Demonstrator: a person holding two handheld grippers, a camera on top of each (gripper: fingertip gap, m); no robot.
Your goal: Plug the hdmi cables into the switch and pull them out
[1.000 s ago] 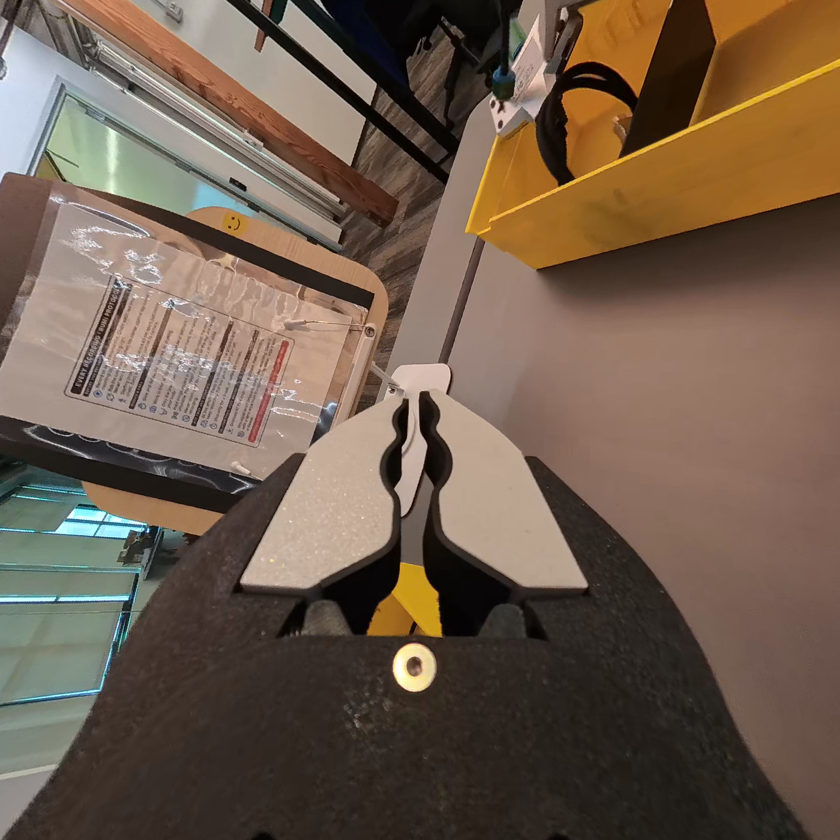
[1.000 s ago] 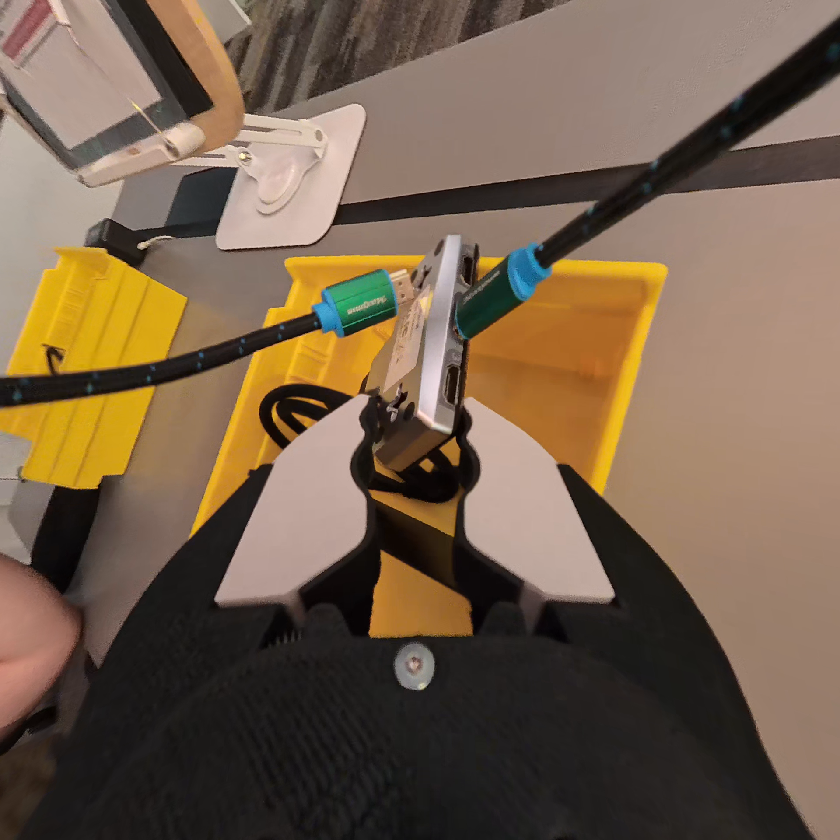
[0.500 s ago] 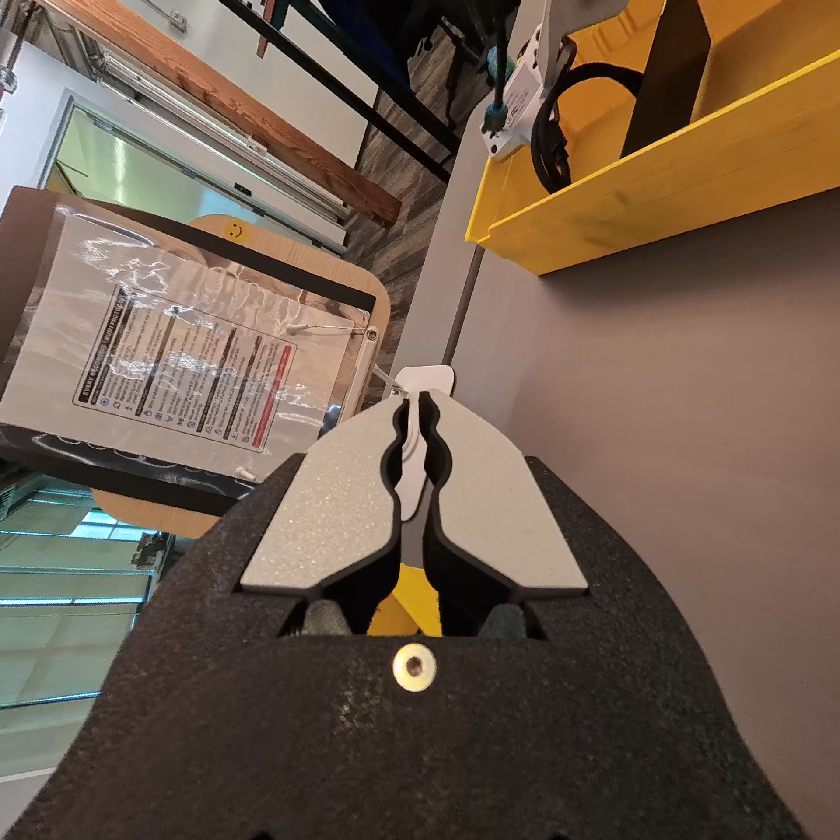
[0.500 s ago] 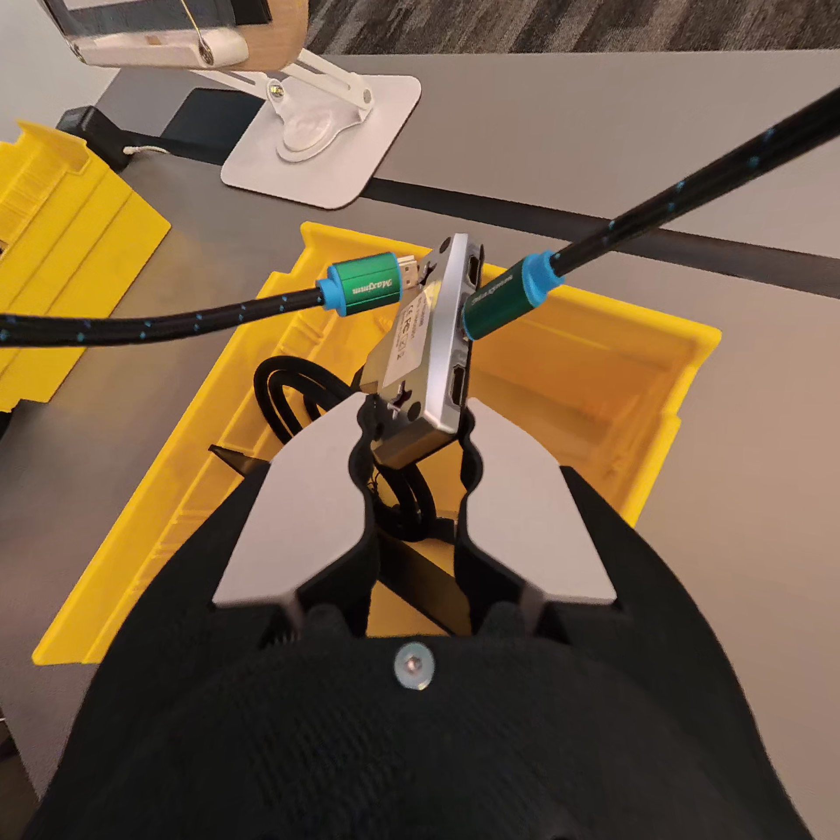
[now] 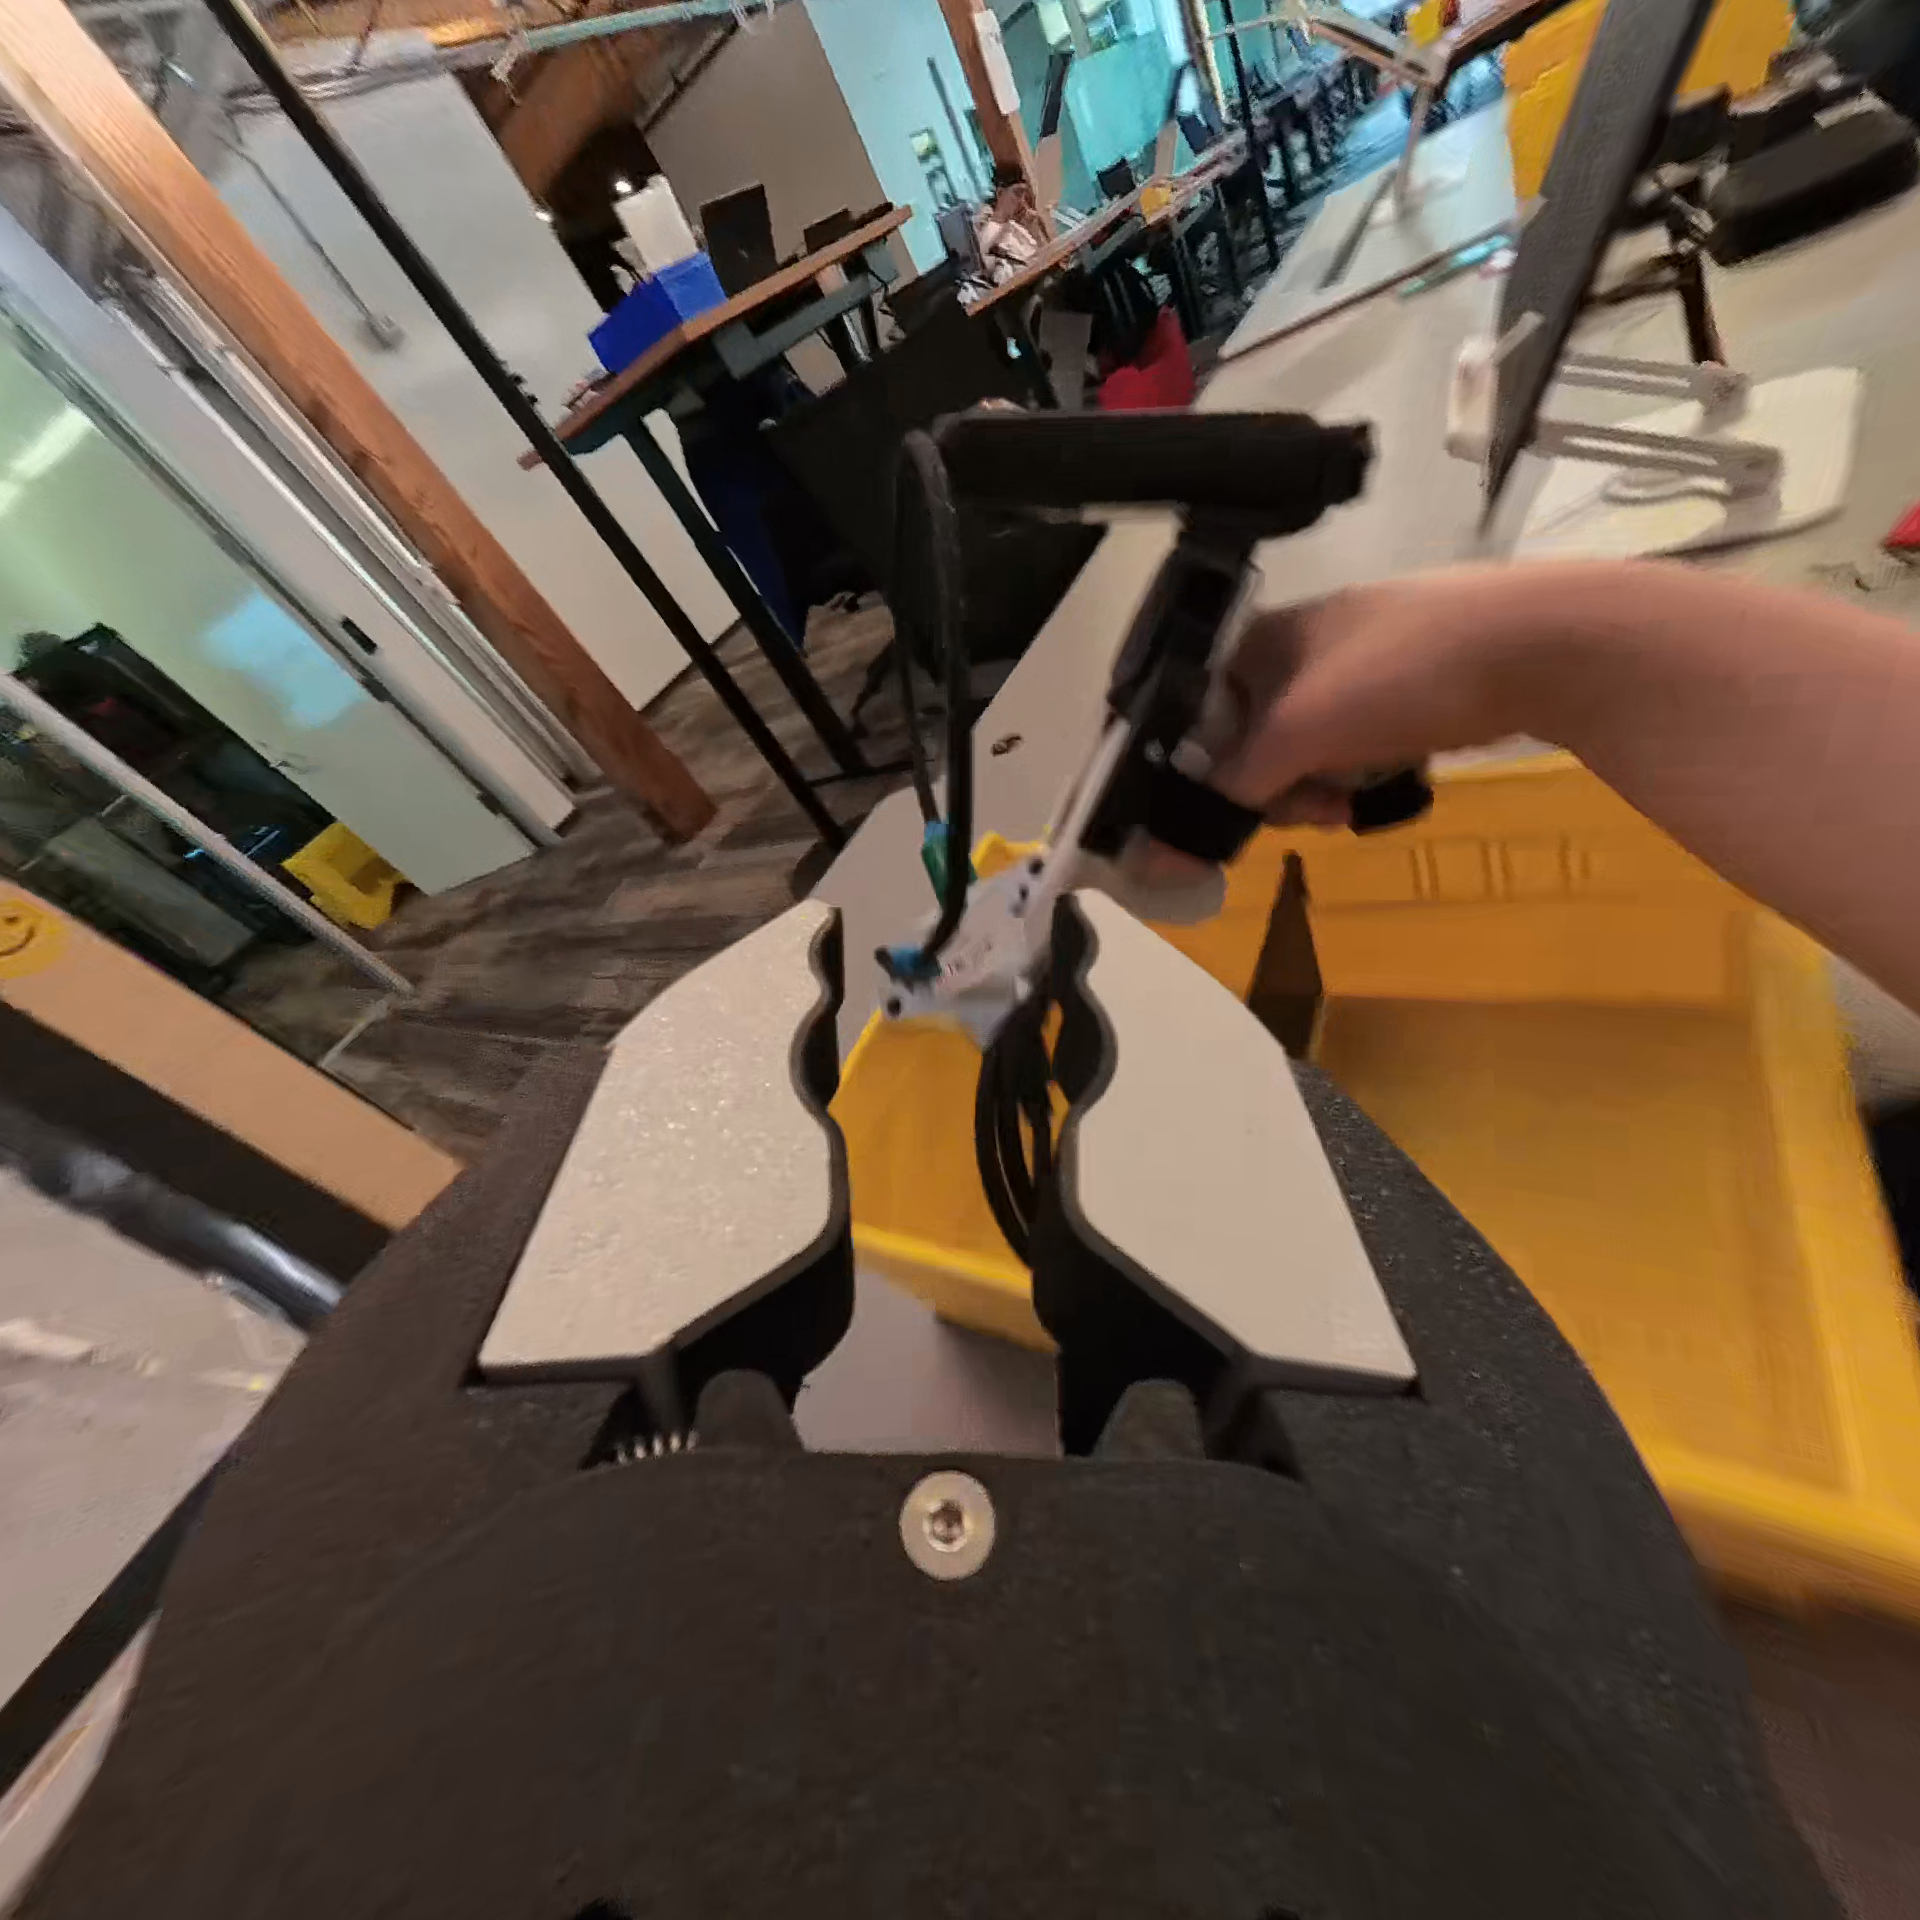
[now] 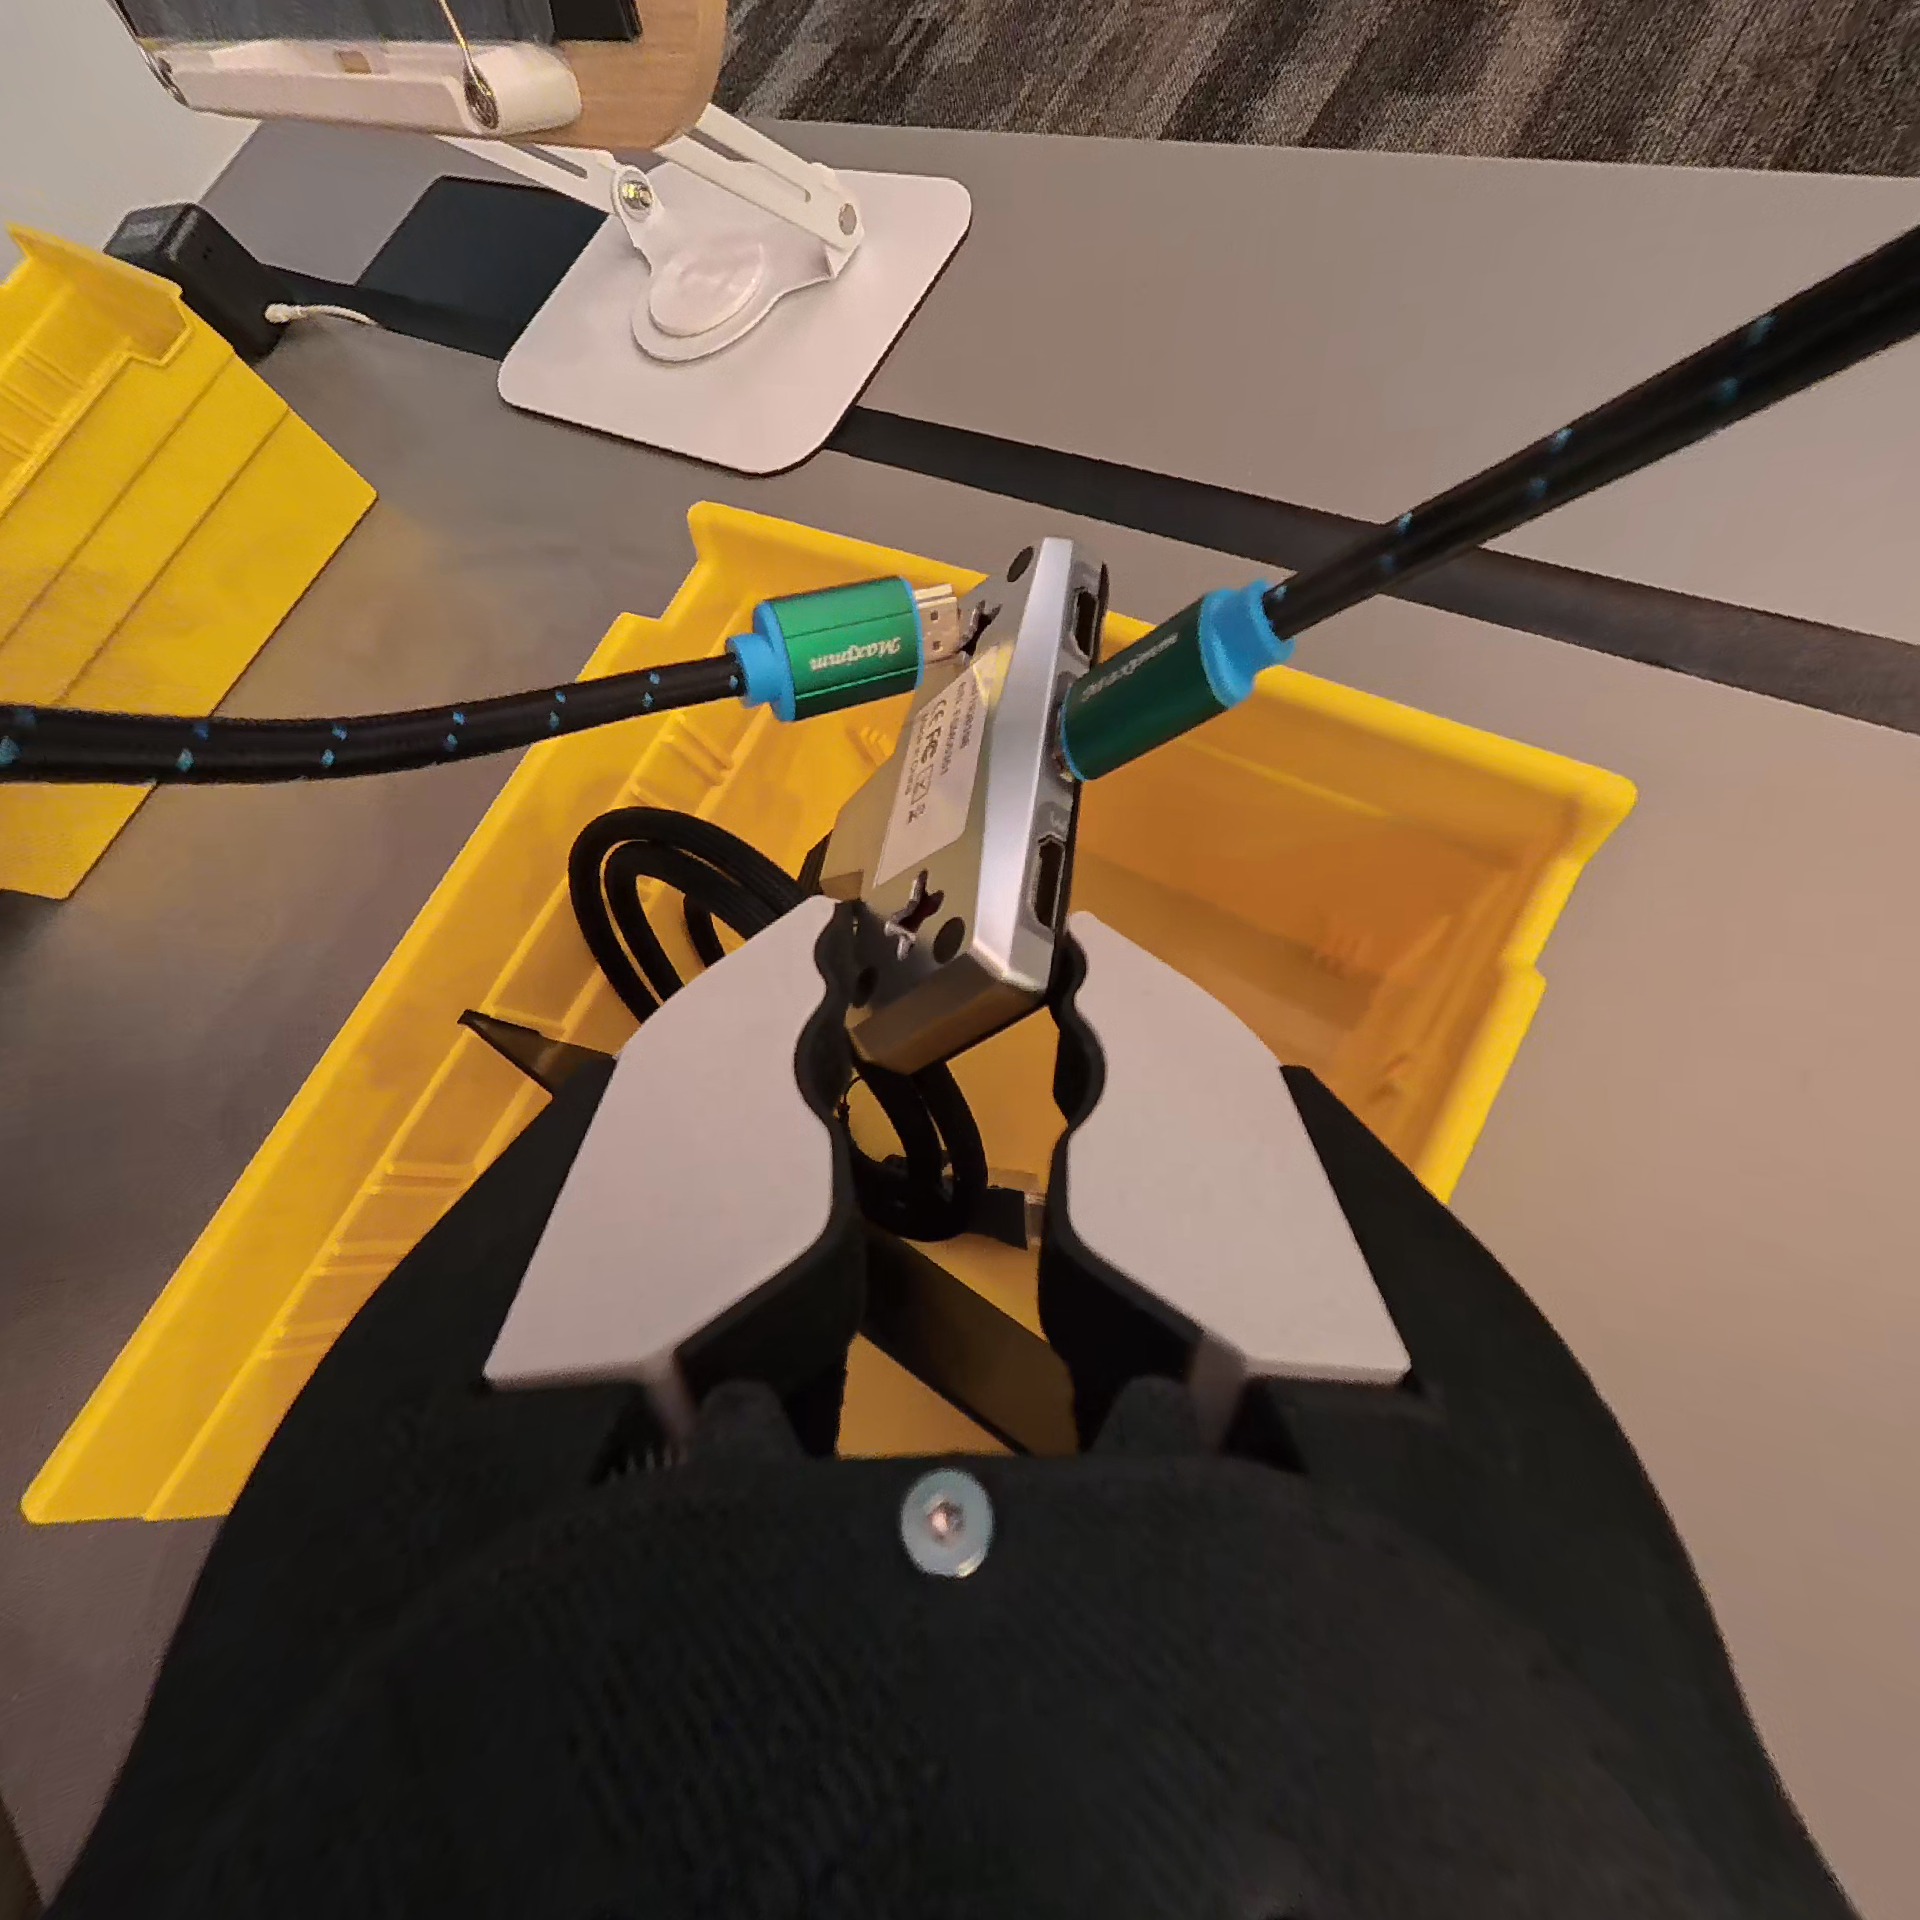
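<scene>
Right tool (image 6: 951, 935) pinches the silver switch (image 6: 977, 790) by its near end, over the yellow bin (image 6: 1455, 862). One green plug (image 6: 1138, 691) sits in the switch at 2 o'clock; another plug (image 6: 842, 649) at 10 o'clock, half out. Left tool (image 5: 940, 971) spread, holding nothing, switch just beyond its tips.

Brushed-metal switch (image 6: 997, 790), braided cable (image 6: 416, 717), glossy bin (image 6: 1351, 831)
</scene>
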